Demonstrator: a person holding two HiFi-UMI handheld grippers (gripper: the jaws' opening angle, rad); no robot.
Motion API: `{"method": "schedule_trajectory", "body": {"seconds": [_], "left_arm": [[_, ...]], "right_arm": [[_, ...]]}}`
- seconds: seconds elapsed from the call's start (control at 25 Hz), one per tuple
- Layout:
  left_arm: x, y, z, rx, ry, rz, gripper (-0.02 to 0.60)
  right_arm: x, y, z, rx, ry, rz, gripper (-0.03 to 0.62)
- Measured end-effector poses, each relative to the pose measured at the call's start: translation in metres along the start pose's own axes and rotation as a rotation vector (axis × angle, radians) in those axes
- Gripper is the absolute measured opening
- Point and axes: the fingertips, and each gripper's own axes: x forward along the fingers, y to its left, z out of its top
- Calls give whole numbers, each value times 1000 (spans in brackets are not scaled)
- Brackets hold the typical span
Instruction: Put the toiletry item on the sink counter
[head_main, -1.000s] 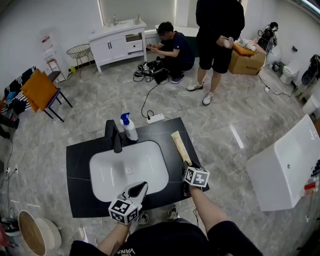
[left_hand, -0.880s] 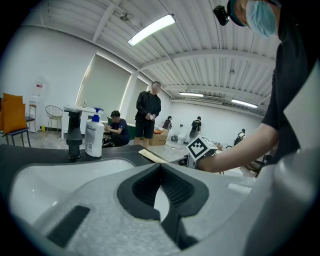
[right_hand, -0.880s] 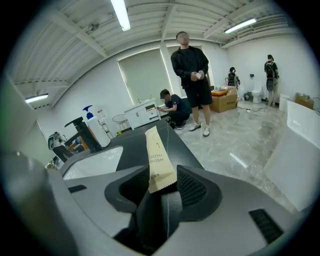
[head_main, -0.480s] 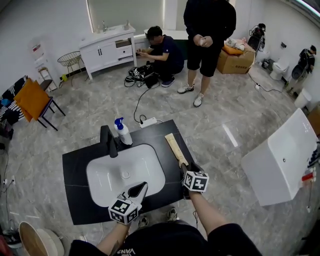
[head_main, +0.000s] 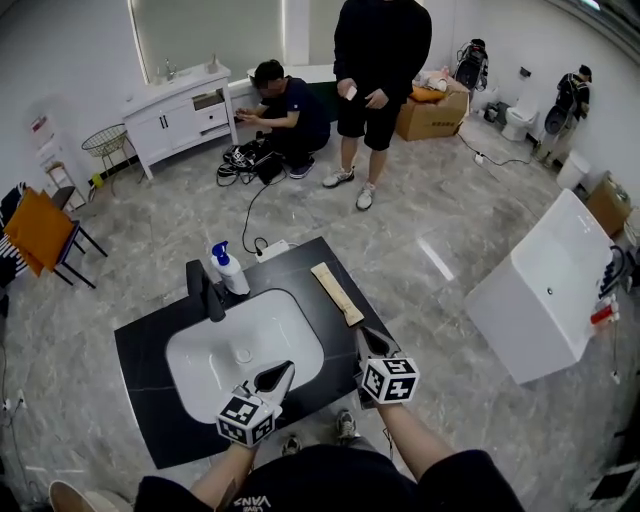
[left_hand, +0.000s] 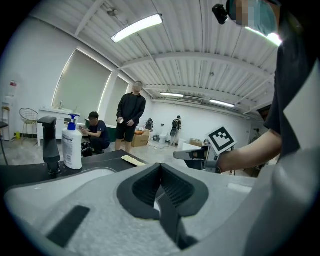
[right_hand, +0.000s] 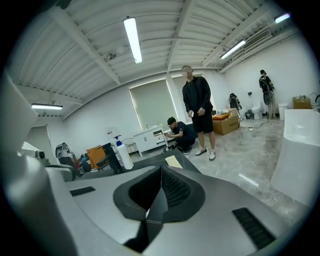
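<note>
The toiletry item, a long tan box (head_main: 336, 293), lies flat on the black sink counter (head_main: 150, 340) to the right of the white basin (head_main: 245, 345). It also shows as the tan box (right_hand: 173, 161) ahead in the right gripper view and as the tan box (left_hand: 131, 160) in the left gripper view. My right gripper (head_main: 372, 341) hangs just short of the box's near end, apart from it. Its jaws are closing, with nothing between them (right_hand: 161, 172). My left gripper (head_main: 277, 376) hovers over the basin's front rim, shut and empty (left_hand: 160, 167).
A black faucet (head_main: 207, 290) and a white pump bottle (head_main: 229, 268) stand at the back of the basin. A large white basin slab (head_main: 550, 285) sits to the right. Two people (head_main: 370, 60) and a white vanity (head_main: 175, 110) are beyond the counter.
My right gripper has let go of the tan box's near end and drawn back toward me. The box stays on the counter. The head view has tilted up and shifted.
</note>
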Motion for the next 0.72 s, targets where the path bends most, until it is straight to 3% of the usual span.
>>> {"method": "schedule_trajectory", "body": {"seconds": [0.4,0.72], "left_arm": [[-30,-10,9,46,-24,-104,11],[-60,-19,10,76,-45,-164,11]], "right_arm": [[-70,60,12,-5,-134,1,-2],[-110,104,-1,-23,-172,-12,-2]]}}
